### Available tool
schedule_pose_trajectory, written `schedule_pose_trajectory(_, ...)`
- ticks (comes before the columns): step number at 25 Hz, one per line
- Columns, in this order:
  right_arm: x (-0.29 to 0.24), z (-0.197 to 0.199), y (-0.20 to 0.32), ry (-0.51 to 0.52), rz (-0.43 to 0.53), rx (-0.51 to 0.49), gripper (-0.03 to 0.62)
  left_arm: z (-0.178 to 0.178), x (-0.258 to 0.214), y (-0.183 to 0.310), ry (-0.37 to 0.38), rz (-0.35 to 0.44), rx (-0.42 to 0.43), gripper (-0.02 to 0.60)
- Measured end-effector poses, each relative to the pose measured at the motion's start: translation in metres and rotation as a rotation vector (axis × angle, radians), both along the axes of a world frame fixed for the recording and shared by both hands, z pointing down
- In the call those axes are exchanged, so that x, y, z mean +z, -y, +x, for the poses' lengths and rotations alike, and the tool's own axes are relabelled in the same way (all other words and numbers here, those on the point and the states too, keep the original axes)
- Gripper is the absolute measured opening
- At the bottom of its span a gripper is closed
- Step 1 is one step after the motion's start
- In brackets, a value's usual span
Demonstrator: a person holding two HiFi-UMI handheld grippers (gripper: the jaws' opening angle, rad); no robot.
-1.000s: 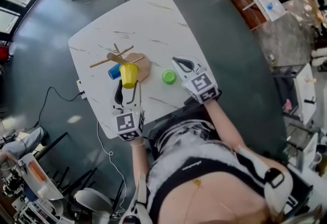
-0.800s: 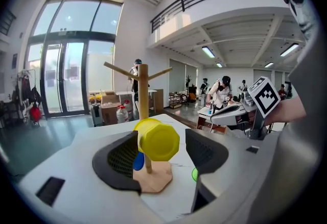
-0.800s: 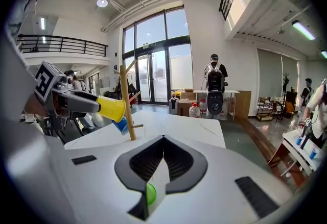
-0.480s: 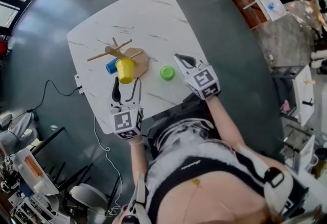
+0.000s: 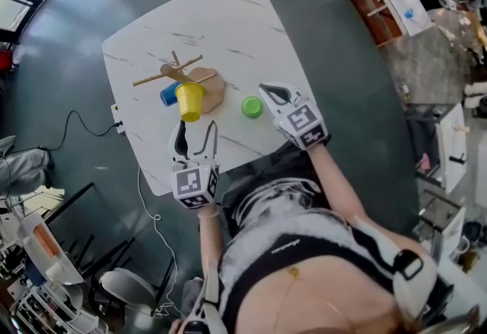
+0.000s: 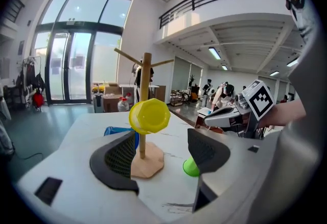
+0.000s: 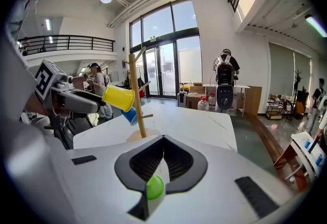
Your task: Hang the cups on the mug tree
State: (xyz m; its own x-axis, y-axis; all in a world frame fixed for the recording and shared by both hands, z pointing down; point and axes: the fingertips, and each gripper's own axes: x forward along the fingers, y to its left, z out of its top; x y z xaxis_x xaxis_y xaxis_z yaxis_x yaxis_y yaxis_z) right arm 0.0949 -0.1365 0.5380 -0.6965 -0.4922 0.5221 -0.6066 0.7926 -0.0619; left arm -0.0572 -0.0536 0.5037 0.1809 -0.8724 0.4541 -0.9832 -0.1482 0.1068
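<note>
The wooden mug tree [image 5: 176,70] stands on the white table [image 5: 228,20]. A yellow cup [image 5: 189,100] and a blue cup [image 5: 168,94] hang on its pegs. My left gripper [image 5: 195,128] is just short of the yellow cup [image 6: 149,116]; its jaws have just been opening and stand open with nothing between them. A green cup [image 5: 252,106] sits on the table right of the tree's base. My right gripper [image 5: 268,90] is shut and empty beside the green cup [image 7: 154,187], which shows below its closed tips.
The tree's round wooden base [image 5: 213,89] lies near the table's middle. The table's front edge [image 5: 228,165] runs under both grippers. A cable [image 5: 76,135] trails on the dark floor at the left. Desks and people are far off.
The left gripper's jaws have spread wider and drawn back a little from the yellow cup, which stays on its peg. The right gripper has hardly moved.
</note>
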Motion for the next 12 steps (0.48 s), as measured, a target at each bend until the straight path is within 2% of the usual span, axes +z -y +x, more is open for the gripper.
schedule_pose_trajectory(6, 0.016, -0.006, -0.01, -0.058, -0.03, -0.072, 0.006, 0.014, 0.018, 0.002, -0.039, -0.044, 0.029, 0.33)
schedule_pose_trajectory(10, 0.032, -0.011, -0.017, -0.11, -0.062, -0.138, 0.053, 0.017, 0.024, 0.005, -0.062, -0.061, 0.036, 0.33)
schedule_pose_trajectory(12, 0.04, -0.014, -0.021, -0.134, -0.085, -0.168, 0.105, 0.019, 0.027, 0.005, -0.074, -0.072, 0.041, 0.33)
